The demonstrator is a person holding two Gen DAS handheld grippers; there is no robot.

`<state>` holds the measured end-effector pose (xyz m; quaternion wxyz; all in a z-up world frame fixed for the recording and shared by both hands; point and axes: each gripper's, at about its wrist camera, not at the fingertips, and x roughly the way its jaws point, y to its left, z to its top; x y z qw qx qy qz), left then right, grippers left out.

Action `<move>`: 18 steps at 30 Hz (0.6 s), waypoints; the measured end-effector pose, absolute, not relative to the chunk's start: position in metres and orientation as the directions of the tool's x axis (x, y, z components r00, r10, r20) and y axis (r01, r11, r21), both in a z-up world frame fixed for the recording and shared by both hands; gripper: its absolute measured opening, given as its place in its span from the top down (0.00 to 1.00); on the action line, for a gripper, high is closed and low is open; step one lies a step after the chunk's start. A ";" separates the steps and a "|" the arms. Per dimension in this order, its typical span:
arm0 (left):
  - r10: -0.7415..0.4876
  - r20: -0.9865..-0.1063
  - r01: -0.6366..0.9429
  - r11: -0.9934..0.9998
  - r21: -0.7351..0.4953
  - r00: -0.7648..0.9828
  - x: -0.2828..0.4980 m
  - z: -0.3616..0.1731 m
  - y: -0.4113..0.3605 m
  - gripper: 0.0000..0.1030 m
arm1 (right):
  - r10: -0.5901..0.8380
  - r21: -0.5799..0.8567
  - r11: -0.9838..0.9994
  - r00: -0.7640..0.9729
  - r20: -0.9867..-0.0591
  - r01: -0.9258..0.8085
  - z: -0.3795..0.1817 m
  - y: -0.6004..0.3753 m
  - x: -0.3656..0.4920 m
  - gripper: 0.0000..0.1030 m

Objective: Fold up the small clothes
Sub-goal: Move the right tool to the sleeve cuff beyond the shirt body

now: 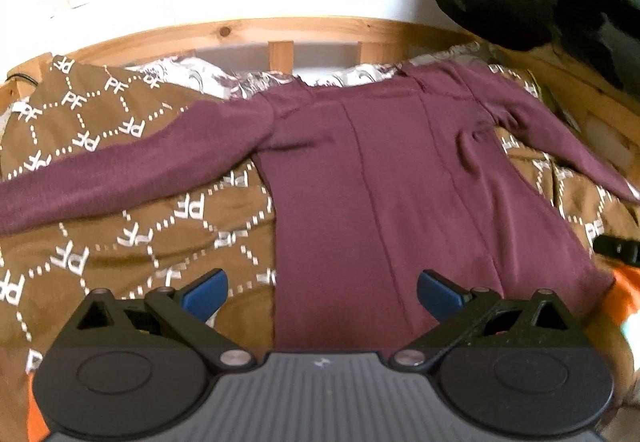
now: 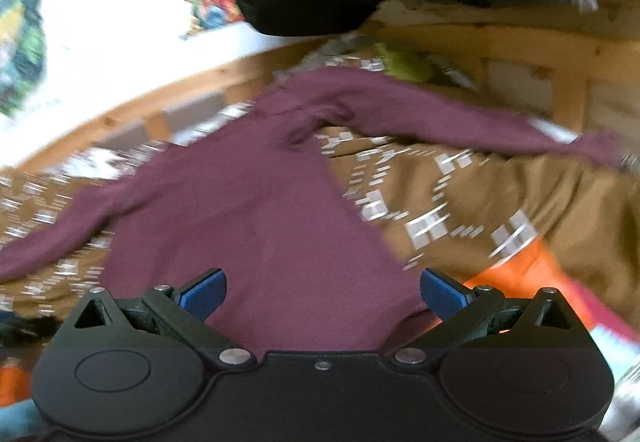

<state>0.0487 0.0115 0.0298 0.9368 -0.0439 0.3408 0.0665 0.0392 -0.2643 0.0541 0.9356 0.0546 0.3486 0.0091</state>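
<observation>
A maroon long-sleeved top [image 1: 384,178] is seen laid flat on a brown patterned blanket [image 1: 132,242], its neck toward a wooden bed frame [image 1: 248,30] and both sleeves spread outward from the body. The left gripper [image 1: 322,296] and the right gripper [image 2: 323,294] are held just above the top's hem, each with jaws spread wide and nothing held. Folding appears not yet begun; a sleeve or side edge would probably need to be pinched first and carried across the top's body. The right view is blurred.
</observation>
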 end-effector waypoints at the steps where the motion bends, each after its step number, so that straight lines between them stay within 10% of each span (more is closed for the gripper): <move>1: 0.095 -0.643 -0.157 0.987 -0.039 0.760 0.054 0.036 0.013 0.01 | 0.040 0.099 0.994 0.749 -0.661 0.034 0.054 -0.269 0.047 0.00; 18: 0.135 -0.665 -0.092 0.991 0.100 0.734 0.150 0.076 -0.004 0.01 | -0.104 0.126 0.957 0.713 -0.693 0.262 0.057 -0.333 0.161 0.00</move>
